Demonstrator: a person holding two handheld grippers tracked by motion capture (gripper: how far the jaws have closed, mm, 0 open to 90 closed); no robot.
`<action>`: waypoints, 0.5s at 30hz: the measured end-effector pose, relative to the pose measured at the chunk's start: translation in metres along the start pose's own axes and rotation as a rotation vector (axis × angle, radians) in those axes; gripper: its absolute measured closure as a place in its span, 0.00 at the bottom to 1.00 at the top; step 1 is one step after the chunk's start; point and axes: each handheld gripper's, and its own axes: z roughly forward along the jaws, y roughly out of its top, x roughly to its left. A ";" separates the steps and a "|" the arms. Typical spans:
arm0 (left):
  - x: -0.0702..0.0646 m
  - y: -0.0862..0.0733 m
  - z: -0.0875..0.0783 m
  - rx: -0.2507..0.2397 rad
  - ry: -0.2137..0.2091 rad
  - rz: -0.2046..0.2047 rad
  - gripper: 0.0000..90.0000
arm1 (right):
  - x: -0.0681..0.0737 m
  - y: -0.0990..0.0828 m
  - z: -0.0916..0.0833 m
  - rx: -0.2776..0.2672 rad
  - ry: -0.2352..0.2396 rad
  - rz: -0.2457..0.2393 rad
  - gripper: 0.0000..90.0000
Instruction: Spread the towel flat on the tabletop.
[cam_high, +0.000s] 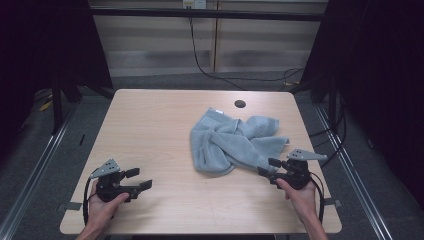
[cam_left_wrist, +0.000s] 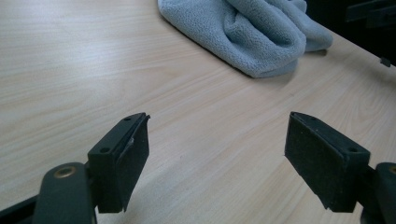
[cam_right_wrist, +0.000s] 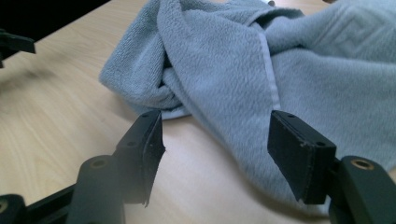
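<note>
A crumpled grey-blue towel lies right of the middle of the light wooden table. My right gripper rests at the towel's near right edge, held by a hand, jaws open and pointing left toward the cloth. In the right gripper view the towel spreads just ahead of the right gripper, a flap reaching in near the right jaw, but the pads do not press it. My left gripper sits near the front left corner, open, with bare wood between its jaws; the towel lies farther off.
A round cable hole sits near the table's far edge, behind the towel. Black cables trail on the floor beyond the table. Dark curtains and metal rails flank both sides. Bare wood stretches across the table's left half.
</note>
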 end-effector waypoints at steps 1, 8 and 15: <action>0.000 0.000 0.000 0.002 -0.003 -0.001 0.24 | 0.000 0.004 0.003 0.012 -0.005 -0.007 0.38; 0.002 0.001 0.004 0.006 -0.011 -0.004 0.24 | -0.015 0.029 0.031 0.039 0.029 -0.016 0.34; 0.000 0.001 0.007 0.025 -0.018 0.020 0.24 | -0.033 0.044 0.067 0.083 0.002 -0.011 0.20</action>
